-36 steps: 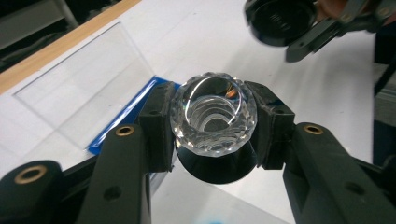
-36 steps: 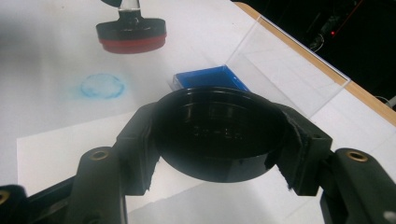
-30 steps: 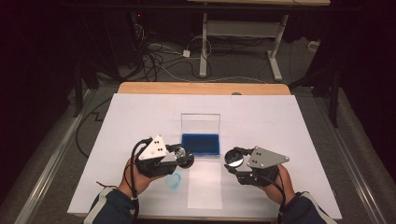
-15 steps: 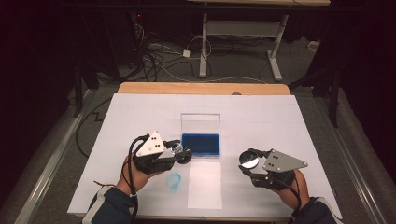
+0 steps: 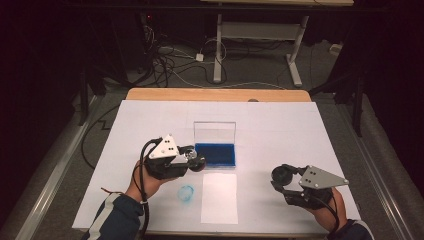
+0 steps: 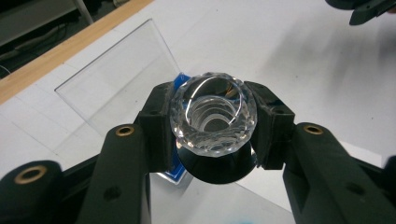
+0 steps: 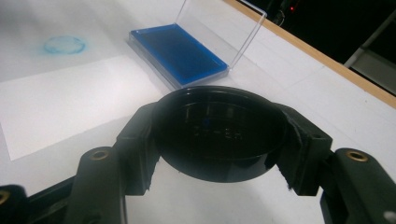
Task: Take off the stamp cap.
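Observation:
My left gripper [image 5: 192,161] is shut on a round stamp [image 6: 212,116] with a faceted clear top and a black base. It hovers just left of the open blue ink pad [image 5: 216,154], whose clear lid [image 6: 116,79] stands upright behind it. My right gripper [image 5: 282,176] is shut on a shallow black round cap [image 7: 219,130] and is held low over the table's right front, well away from the ink pad [image 7: 175,53].
A white sheet of paper [image 5: 219,197] lies in front of the ink pad. A faint blue ring mark [image 5: 186,192] sits on the white table cover to its left. The wooden table edge [image 5: 215,94] runs along the back.
My right gripper has carried the black cap to the right and toward the front edge, away from the ink pad. The left gripper and the stamp have stayed put.

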{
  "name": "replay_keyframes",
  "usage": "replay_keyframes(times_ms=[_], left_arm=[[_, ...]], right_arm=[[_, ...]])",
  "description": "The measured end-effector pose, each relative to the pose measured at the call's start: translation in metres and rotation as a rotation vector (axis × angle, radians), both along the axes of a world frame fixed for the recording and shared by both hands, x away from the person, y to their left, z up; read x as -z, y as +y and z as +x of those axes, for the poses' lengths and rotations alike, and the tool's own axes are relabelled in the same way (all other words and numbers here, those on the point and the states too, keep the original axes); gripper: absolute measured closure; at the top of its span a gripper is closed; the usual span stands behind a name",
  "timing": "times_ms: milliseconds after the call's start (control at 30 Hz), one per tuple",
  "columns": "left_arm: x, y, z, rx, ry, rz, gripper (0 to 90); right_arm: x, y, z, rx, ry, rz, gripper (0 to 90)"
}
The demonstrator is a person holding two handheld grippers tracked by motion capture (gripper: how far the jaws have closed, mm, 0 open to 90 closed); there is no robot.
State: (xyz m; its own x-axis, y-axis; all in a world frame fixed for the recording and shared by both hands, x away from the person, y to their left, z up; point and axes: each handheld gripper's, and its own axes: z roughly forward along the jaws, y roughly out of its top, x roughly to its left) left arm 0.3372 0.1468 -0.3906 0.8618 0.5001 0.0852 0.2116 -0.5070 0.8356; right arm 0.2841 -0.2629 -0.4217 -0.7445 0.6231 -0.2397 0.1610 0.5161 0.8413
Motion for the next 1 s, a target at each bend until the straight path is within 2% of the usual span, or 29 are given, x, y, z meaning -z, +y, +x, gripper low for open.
replay_keyframes(times_ms=[267,500,1000], left_arm=[[-0.004,-0.002,0.011,0.008,0.018,0.035,54.3],[-0.003,-0.004,0.016,0.011,0.027,0.047,54.3],[-0.008,-0.013,0.025,0.011,0.021,0.071,54.4]], right_arm=[[0.003,0.002,0.003,-0.009,0.012,-0.001,38.6],[0.004,0.006,0.006,-0.022,0.019,0.0,38.6],[0.005,0.009,0.006,-0.033,0.023,-0.001,38.6]])
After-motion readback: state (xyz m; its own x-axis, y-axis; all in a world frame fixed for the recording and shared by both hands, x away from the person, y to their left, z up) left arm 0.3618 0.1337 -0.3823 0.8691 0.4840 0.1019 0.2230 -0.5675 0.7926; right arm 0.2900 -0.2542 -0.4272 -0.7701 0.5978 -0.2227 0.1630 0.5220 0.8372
